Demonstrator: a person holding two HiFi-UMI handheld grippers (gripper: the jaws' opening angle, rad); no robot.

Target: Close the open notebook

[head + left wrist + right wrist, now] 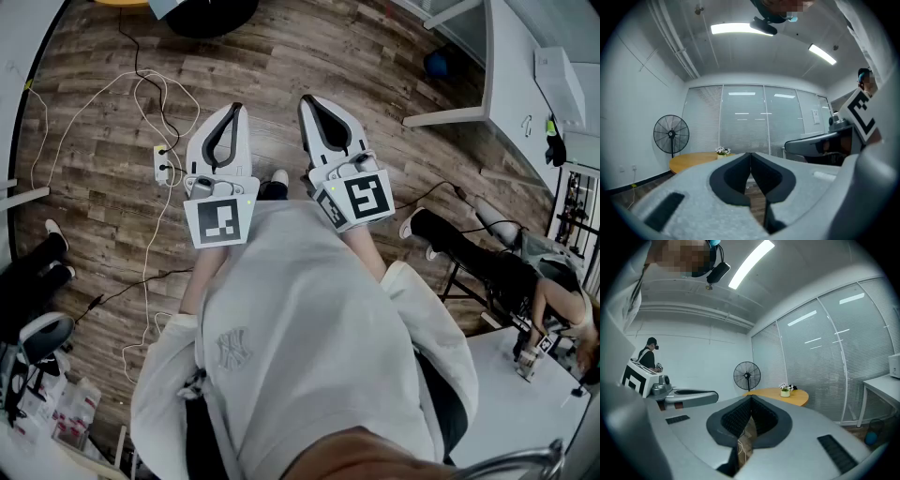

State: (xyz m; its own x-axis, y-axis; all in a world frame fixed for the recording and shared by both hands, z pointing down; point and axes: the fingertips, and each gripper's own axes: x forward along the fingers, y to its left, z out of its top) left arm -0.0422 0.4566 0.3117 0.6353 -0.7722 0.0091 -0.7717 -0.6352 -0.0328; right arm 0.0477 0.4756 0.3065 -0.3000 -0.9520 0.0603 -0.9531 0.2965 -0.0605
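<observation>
Over the wood floor [309,47] I held both tongs level, side by side and just apart. The left gripper [232,112] was pressed together on nothing, and the right gripper [311,103] was likewise closed and empty. White cables [141,89] and a power strip [161,164] lay beside the left one; a white desk [525,94] stood well apart at right. Ahead, floor ran to a round table [691,161] and a standing fan [671,134]. I could see the notebook in no view.

Matt wood-grain floor [309,56], smooth wooden table [693,161]
</observation>
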